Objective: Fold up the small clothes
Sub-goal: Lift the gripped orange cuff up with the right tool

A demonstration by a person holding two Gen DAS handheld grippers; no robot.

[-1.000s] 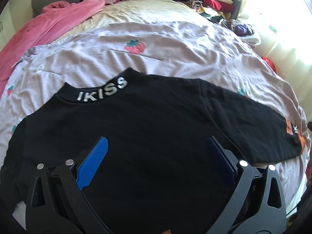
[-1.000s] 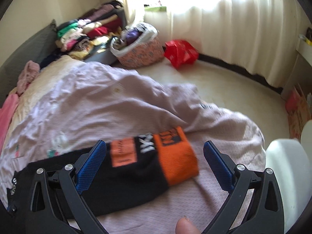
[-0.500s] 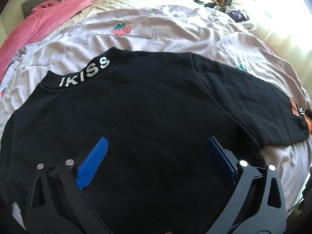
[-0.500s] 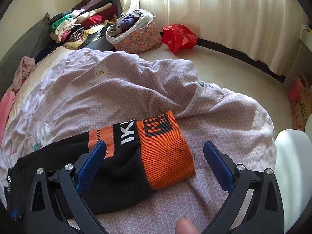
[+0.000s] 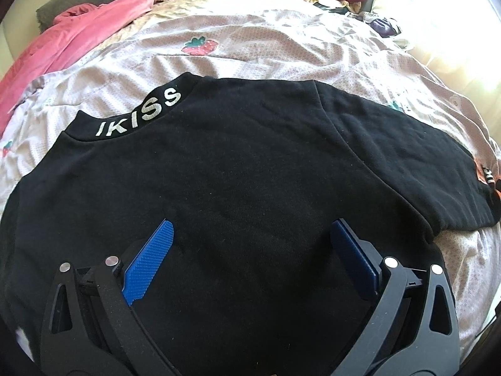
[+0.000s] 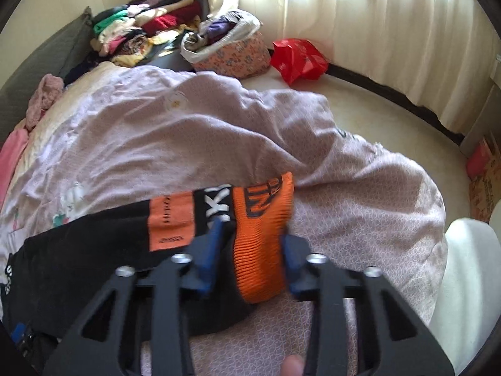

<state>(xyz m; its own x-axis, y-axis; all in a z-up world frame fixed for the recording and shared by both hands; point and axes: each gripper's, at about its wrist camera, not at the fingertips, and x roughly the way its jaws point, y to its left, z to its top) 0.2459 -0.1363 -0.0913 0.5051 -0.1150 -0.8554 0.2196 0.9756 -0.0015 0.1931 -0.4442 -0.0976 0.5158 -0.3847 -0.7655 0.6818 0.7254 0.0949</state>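
Note:
A black sweater (image 5: 235, 156) lies spread flat on the bed, its collar (image 5: 141, 116) lettered "IKISS" toward the far left. My left gripper (image 5: 250, 224) hovers low over the sweater's body, open, nothing between its blue pads. The sweater's right sleeve (image 5: 407, 156) stretches out to the bed's edge. In the right wrist view that sleeve ends in an orange cuff (image 6: 263, 206). My right gripper (image 6: 253, 232) has its jaws closing on the cuff, and the pads squeeze the orange knit into a bunch.
A lilac strawberry-print sheet (image 5: 250, 47) covers the bed. A pink garment (image 5: 78, 31) lies at the far left. Stacked clothes (image 6: 147, 25), a floral basket (image 6: 231, 50) and a red bag (image 6: 297, 56) sit beyond the bed. A white rounded object (image 6: 463, 282) stands right.
My right gripper went from wide open around the cuff to clamped on it, crumpling the orange knit. My left gripper sank a little closer to the sweater and stayed open.

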